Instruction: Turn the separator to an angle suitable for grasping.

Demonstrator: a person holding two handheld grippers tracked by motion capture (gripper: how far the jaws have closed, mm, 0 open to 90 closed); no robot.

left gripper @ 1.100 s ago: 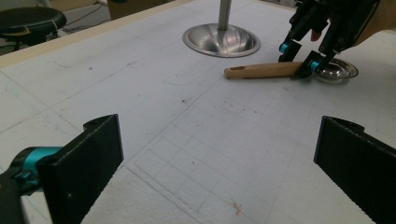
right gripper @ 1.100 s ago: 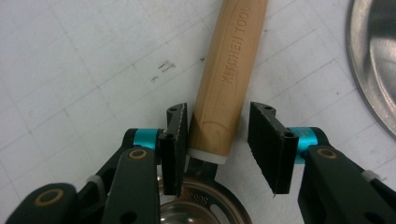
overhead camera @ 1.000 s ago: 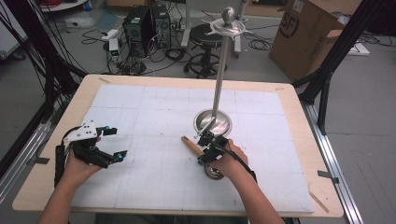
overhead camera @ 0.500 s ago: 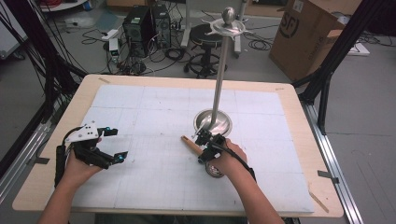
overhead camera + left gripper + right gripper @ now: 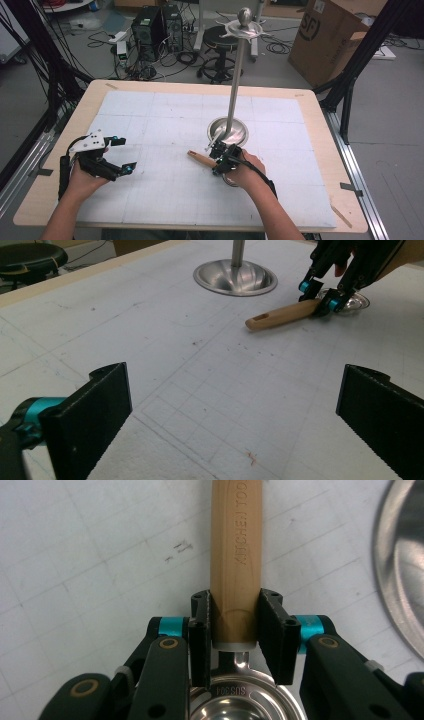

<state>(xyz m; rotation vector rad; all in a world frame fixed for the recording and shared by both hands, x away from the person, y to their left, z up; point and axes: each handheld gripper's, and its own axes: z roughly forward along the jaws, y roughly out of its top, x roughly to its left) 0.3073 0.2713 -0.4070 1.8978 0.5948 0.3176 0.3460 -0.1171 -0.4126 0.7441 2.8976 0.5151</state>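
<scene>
Two fingers of my right gripper (image 5: 235, 630) clamp the ladle's wooden handle (image 5: 235, 545) on the counter (image 5: 165, 120); lifting remains, and my left gripper (image 5: 235, 425) idles wide open.

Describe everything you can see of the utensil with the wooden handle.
The utensil has a round, light wooden handle stamped "KITCHEN TOO...", with a hole near its free end. A pale collar and a short neck join it to a shiny steel bowl marked "SUS304". It lies flat on the white gridded mat, beside the steel stand's round base and apart from it. The right gripper is shut on the handle's end next to the bowl, one jaw at each side.
</scene>
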